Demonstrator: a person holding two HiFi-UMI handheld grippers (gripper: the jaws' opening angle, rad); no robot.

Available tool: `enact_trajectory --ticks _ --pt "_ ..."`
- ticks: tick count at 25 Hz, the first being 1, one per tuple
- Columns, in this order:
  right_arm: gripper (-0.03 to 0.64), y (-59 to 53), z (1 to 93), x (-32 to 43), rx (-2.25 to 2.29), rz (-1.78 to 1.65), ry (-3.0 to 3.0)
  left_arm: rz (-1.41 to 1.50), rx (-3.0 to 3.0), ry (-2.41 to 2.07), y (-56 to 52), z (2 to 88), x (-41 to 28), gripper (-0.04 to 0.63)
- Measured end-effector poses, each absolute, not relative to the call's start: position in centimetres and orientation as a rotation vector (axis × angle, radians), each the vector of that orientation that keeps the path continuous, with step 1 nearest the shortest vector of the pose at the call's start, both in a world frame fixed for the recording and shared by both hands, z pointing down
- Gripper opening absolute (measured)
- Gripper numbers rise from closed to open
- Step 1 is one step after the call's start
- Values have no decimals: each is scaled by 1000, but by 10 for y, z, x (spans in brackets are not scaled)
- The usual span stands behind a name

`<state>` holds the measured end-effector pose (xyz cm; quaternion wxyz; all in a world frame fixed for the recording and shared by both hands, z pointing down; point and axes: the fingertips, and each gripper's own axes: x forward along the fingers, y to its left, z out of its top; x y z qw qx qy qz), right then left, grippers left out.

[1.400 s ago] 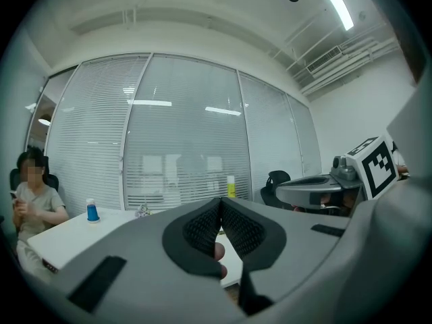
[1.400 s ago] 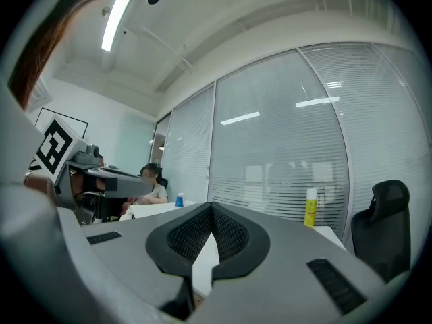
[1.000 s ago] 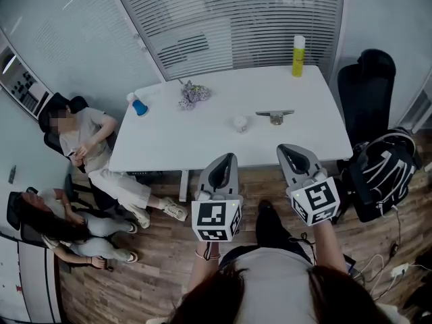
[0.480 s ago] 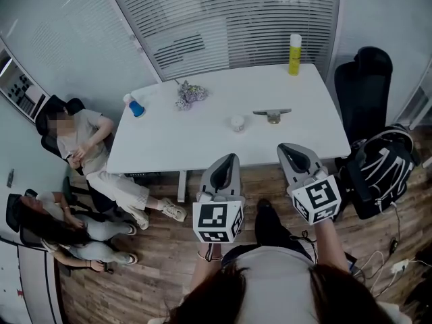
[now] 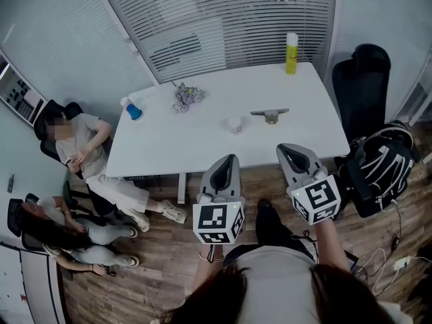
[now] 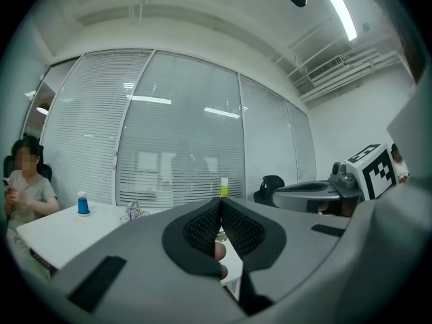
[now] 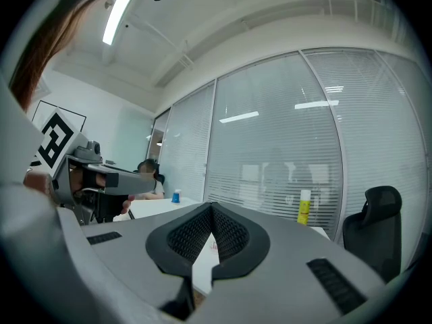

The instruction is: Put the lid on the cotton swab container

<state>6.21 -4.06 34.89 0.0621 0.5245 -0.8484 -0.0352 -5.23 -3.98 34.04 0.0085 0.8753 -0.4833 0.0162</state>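
Observation:
A small round whitish container (image 5: 235,123) stands near the middle of the white table (image 5: 169,140). To its right lies a flat grey piece on a small brownish item (image 5: 271,115); I cannot tell which of them is the lid. My left gripper (image 5: 229,160) and right gripper (image 5: 285,150) hang side by side over the wooden floor, short of the table's near edge. Both are shut with nothing in them. In the left gripper view the jaws (image 6: 220,202) meet at the tips, and the same goes for the right gripper view (image 7: 211,208).
A yellow bottle (image 5: 291,53) stands at the table's far edge, a blue cup (image 5: 133,109) and a flower bunch (image 5: 183,96) at its far left. Two seated people (image 5: 81,147) are left of the table. A black chair (image 5: 361,86) and a backpack (image 5: 378,174) are at its right.
Both grippers stay shut in the same spot. The head view has shifted slightly, so the table sits a little higher and further left in the picture.

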Motion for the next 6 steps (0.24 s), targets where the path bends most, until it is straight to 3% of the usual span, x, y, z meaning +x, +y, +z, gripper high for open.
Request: enact_trajectory --ticks 6 --pt "28 -42 352 68 1584 -105 -2560 59 2726 -1512 -41 343 -47 20"
